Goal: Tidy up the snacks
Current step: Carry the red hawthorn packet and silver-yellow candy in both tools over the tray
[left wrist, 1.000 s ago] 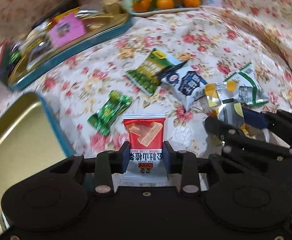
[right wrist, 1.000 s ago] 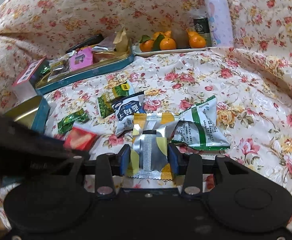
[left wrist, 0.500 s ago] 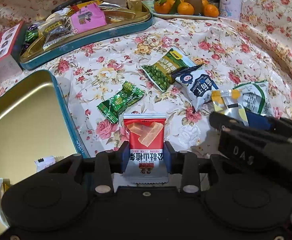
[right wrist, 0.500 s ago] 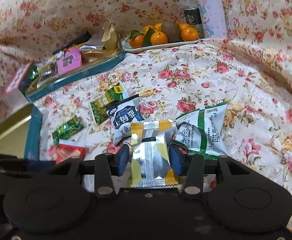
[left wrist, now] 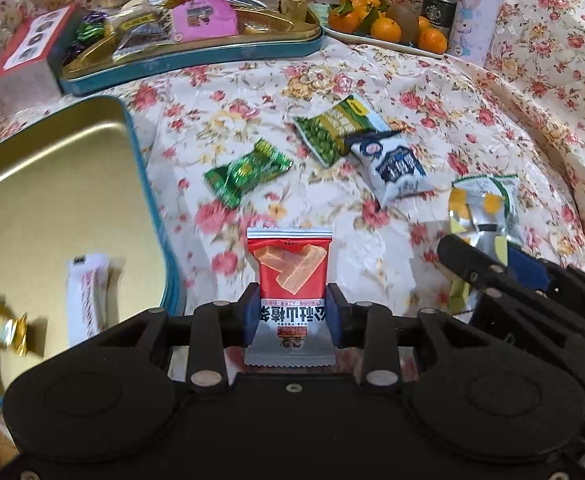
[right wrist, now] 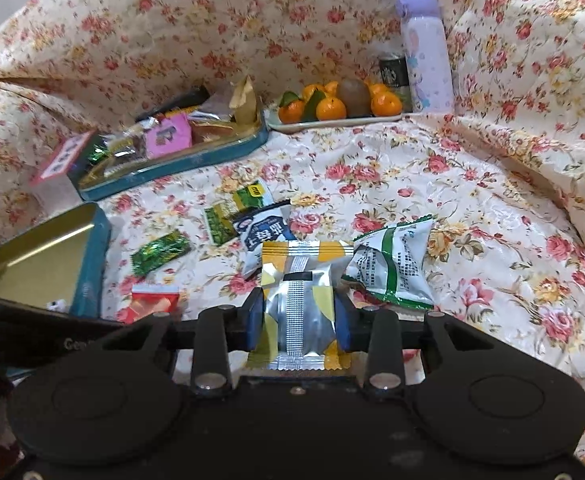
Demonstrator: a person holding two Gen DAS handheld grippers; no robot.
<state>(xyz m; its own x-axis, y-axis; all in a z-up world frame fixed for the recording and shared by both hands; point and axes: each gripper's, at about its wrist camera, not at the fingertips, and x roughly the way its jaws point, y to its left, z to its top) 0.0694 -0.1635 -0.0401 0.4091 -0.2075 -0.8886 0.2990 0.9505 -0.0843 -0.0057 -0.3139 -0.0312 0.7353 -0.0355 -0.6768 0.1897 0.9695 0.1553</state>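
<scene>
My left gripper (left wrist: 290,312) has its blue pads pressed on the lower half of a red snack packet (left wrist: 290,268), which stands upright just right of the open gold tin (left wrist: 148,184); its jaws are closing on it. My right gripper (right wrist: 297,320) is closing on a silver-and-yellow packet (right wrist: 298,268), and its pads squeeze the packet's sides. Loose on the floral cloth lie a green candy (left wrist: 248,172), a green pea packet (left wrist: 332,128), a dark blue-and-white packet (left wrist: 396,164) and a green-and-white packet (right wrist: 392,268).
White wrapped snacks (left wrist: 86,296) lie inside the open tin. At the back are a teal tin lid heaped with snacks (left wrist: 196,68), a red-and-white box (left wrist: 24,52), a plate of tangerines (left wrist: 376,28), a dark can (left wrist: 436,8) and a lilac bottle (left wrist: 476,12).
The left gripper has rolled and shifted toward the open tin with the red packet, so more of the tin shows. The right jaws have narrowed on the silver-and-yellow packet and lifted it a little.
</scene>
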